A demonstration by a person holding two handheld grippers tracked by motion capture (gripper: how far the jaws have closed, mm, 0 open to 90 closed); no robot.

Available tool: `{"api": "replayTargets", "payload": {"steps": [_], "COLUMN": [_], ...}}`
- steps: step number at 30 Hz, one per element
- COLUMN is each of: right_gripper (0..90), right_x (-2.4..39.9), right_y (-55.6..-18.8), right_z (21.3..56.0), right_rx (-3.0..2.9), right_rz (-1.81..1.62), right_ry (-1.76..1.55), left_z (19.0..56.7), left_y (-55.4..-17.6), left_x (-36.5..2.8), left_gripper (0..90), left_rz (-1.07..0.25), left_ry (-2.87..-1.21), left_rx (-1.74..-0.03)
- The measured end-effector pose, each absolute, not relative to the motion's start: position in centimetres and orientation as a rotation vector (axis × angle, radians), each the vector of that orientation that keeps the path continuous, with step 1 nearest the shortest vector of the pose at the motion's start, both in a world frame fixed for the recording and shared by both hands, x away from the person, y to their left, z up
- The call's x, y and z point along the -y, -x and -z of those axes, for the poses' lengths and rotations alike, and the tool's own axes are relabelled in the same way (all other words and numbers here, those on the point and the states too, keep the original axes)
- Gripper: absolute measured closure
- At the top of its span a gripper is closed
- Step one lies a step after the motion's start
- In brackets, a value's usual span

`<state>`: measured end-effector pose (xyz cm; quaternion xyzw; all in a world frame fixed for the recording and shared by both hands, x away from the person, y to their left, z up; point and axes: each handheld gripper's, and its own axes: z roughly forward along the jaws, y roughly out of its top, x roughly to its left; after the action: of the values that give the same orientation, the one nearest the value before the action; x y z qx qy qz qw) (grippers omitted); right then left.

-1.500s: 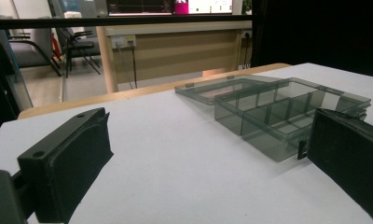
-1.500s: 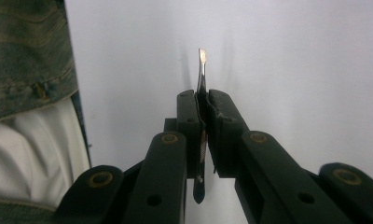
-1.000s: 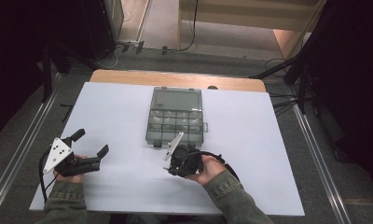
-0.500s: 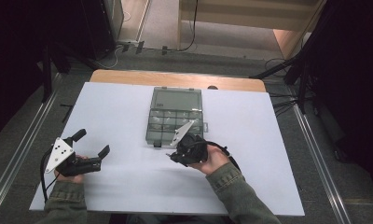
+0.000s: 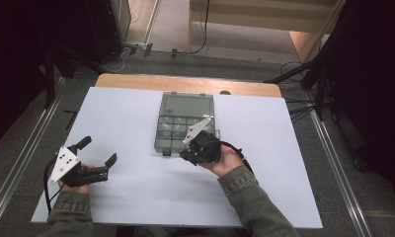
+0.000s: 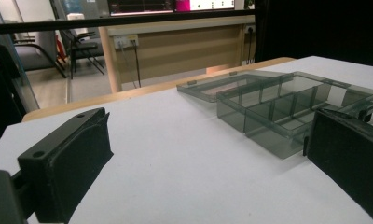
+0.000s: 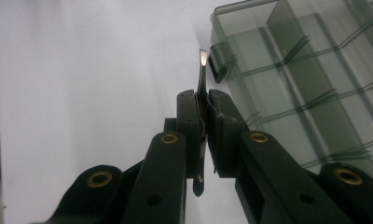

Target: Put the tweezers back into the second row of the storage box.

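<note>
White table (image 5: 136, 118), dim room around it, and the action is at the box. Right gripper (image 7: 204, 109) has its jaws clamped tight on a thin metal strip (image 7: 202, 74), edge-on in the right gripper view, its shiny tip poking out just beside the near corner of the box (image 7: 306, 84). Risk, by the look of it: that strip is slick, narrow and pinched on a small patch, so it could swivel or slip between the pads, or snag the box's latch or wall and miss its compartment. Smoky clear plastic, that box, thin dividers, lid lying open flat behind it, light enough to skid if nudged. Left gripper (image 5: 98, 157) rests well apart at the table's left, jaws wide open, nothing between the black blocky pads (image 6: 77, 163).
</note>
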<state>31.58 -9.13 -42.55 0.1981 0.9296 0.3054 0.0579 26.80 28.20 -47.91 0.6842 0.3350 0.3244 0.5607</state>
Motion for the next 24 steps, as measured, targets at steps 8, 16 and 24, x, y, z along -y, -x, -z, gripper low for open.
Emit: {"api": "replayTargets", "payload": {"steps": [8,16,24], "right_gripper": [85.5,85.6,85.5], "right_x": [9.3,8.9,7.7], "right_y": [-32.5,-33.7,-36.0], "right_z": [41.4,40.7,41.3], "right_rx": [-2.758,-2.727,-2.727], "right_rz": [-0.952,-0.926,-0.805], "right_ry": [-0.603,-0.619,-0.613], "left_z": [47.9,47.9,47.9], "left_y": [-26.8,-26.9,-26.9], "left_x": [-28.2,-28.2,-28.2], "left_gripper": [0.0,0.0,0.0], "left_rz": [-0.759,-0.75,-0.746], "left_ry": [-1.599,-1.593,-1.589], "left_rx": [-0.792,-0.791,-0.79]}}
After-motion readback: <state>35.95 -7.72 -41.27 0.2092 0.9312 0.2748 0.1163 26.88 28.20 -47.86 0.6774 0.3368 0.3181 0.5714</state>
